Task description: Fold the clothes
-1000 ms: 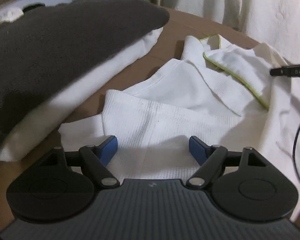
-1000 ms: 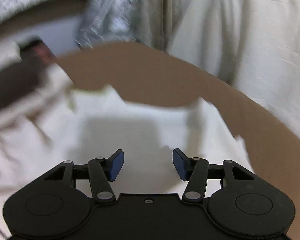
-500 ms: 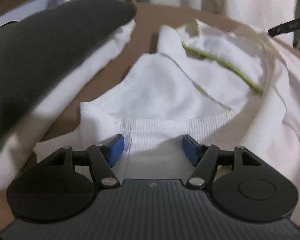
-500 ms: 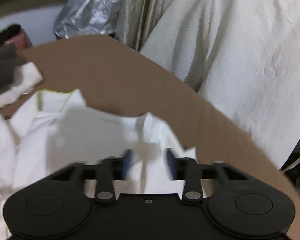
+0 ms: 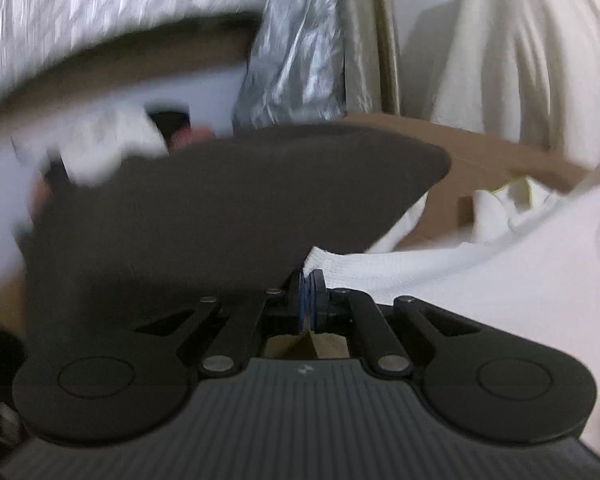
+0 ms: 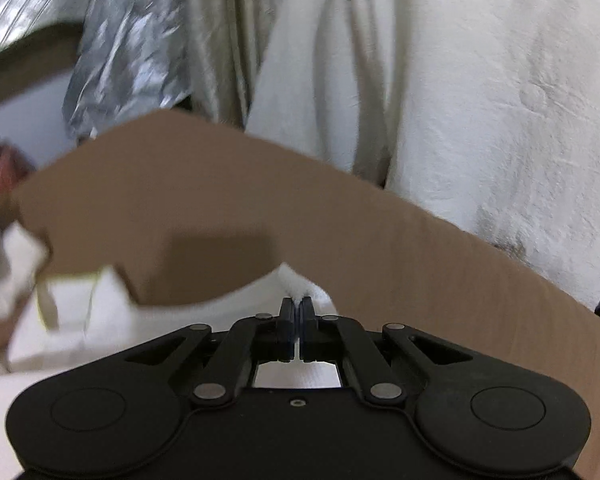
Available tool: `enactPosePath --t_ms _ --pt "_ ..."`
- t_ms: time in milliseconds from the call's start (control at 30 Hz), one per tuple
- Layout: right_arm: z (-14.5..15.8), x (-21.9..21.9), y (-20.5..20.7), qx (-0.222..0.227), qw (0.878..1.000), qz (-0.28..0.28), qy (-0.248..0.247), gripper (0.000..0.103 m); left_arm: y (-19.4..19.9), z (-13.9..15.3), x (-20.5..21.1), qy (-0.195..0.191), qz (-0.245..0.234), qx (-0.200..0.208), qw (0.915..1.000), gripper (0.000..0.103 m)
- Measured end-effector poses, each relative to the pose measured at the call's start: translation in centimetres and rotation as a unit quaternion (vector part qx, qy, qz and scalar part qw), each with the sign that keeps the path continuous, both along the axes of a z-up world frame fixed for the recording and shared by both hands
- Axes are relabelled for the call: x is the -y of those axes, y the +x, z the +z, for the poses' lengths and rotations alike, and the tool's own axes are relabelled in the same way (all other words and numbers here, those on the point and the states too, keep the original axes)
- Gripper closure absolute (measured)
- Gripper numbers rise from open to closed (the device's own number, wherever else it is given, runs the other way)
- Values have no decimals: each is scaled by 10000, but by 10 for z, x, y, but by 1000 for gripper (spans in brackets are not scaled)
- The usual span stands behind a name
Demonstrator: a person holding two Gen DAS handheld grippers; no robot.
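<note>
2 grippers, jaws just closed pinching white garment (image 5: 440, 280), no legible writing

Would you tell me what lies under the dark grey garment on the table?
Under the dark grey garment a folded white cloth pokes out at its right edge, resting on the brown table. How far that cloth runs beneath, or anything else under it, is covered.

Colours and patterns noted at my fingers.
My left gripper (image 5: 308, 292) is black with blue pads, my right gripper (image 6: 297, 312) black throughout. The garment (image 5: 480, 280) is white, ribbed at its edge, with a yellow-green trim. To its left a dark grey cloth (image 5: 220, 208). The table (image 6: 220, 184) is brown; the far drape (image 6: 460, 80) cream; the crinkled sheet (image 6: 128, 52) silver.
</note>
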State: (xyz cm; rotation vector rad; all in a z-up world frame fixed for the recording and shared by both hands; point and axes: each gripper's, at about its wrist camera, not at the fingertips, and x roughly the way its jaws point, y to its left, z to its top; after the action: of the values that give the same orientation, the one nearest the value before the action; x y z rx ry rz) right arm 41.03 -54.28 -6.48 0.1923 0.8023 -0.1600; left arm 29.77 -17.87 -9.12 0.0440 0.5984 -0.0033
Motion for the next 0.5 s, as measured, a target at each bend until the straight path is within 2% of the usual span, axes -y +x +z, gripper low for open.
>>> enactPosePath --t_ms 33,100,167,267,333,500 --pt "1 5 6 -19 9994 -95 325 86 3 -4 -5 -126 56 -150 9998 100" --pt "-4 9 16 -67 9962 -351 789 71 6 -12 -4 -25 150 -412 9990 98" --pt "-10 2 17 80 9956 -434 826 68 5 -17 -2 149 221 -547 9981 96" --pt "-20 -10 5 327 9953 -355 841 64 1 -19 -2 312 228 -496 9980 93" --pt "-24 -17 -11 389 9943 -285 947 64 0 -18 -4 209 191 -504 9983 93" --pt "-29 -44 -73 692 9942 -187 801 64 2 -21 -14 -153 225 -664 9974 88"
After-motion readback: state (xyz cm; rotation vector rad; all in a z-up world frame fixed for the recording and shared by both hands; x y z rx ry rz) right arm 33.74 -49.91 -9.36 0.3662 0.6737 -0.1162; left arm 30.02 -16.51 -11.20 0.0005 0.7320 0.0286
